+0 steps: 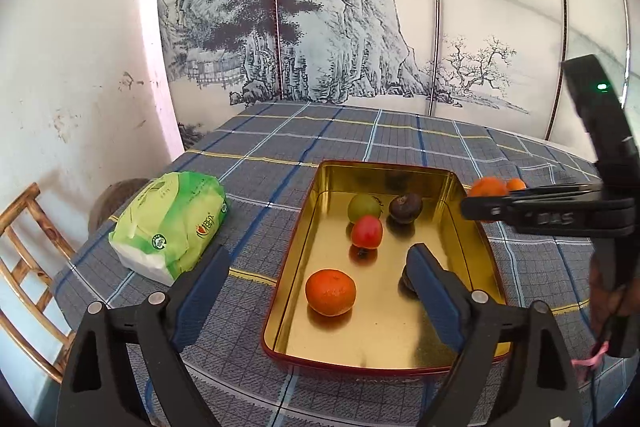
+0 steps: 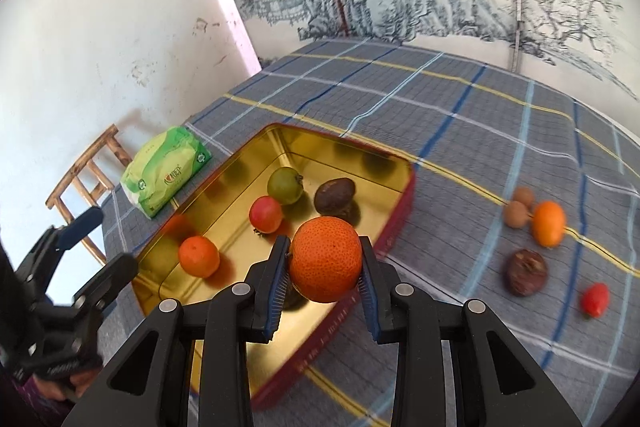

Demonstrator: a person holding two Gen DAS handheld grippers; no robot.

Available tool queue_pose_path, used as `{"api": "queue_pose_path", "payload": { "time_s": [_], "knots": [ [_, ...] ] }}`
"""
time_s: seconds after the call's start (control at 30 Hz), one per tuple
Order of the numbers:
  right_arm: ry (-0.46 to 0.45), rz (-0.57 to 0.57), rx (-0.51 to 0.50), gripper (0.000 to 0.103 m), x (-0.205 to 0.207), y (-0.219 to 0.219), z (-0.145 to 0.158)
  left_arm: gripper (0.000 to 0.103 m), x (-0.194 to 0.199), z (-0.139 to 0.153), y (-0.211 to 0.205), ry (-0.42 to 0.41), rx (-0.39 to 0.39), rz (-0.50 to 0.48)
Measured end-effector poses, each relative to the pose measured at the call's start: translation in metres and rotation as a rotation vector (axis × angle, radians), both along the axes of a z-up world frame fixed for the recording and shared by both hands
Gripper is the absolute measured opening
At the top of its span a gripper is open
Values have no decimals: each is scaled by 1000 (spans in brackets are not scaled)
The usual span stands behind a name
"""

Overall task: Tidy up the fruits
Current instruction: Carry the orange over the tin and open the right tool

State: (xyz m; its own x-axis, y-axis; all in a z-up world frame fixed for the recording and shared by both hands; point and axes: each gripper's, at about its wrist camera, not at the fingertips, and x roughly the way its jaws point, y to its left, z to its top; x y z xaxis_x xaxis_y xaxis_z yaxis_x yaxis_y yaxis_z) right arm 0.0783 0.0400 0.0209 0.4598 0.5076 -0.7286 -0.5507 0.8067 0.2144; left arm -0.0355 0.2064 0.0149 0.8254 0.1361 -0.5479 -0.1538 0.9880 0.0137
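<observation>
A gold tin tray with a red rim lies on the checked cloth. In it are a green fruit, a red fruit, a dark passion fruit and an orange. Another dark fruit is half hidden behind my left finger. My left gripper stands open over the tray's near end, holding nothing. My right gripper is shut on a second orange above the tray's right rim. It also shows at the right of the left wrist view.
Loose fruit lies right of the tray: two small brown fruits, an orange, a dark passion fruit and a small red fruit. A green tissue pack sits left of the tray. A wooden chair stands beyond the table edge.
</observation>
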Motion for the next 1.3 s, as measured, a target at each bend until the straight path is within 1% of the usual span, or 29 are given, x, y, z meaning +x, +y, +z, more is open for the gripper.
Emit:
{"api": "queue_pose_path", "payload": {
  "time_s": [0.17, 0.23, 0.4, 0.5, 0.73, 0.97, 1.13, 1.3],
  "knots": [
    [8, 21, -38, 34, 11, 21, -10, 88, 5, -7, 0, 30, 19, 1],
    [17, 24, -49, 34, 17, 25, -15, 88, 6, -11, -1, 44, 35, 3],
    [50, 16, -70, 34, 32, 31, -30, 88, 9, -17, -1, 63, 41, 0],
    [38, 16, -83, 34, 36, 34, -30, 89, 11, -20, 0, 69, 37, 1],
    [47, 27, -94, 34, 41, 46, -34, 93, 13, -23, 3, 80, 31, 8],
    [26, 43, -147, 34, 38, 59, -39, 94, 15, -25, 5, 90, 24, 11],
    [28, 31, -133, 35, 41, 58, -38, 94, 16, -28, 7, 99, 17, 11],
    [17, 26, -76, 36, 40, 53, -27, 94, 17, -30, 10, 112, 6, 15]
  ]
}}
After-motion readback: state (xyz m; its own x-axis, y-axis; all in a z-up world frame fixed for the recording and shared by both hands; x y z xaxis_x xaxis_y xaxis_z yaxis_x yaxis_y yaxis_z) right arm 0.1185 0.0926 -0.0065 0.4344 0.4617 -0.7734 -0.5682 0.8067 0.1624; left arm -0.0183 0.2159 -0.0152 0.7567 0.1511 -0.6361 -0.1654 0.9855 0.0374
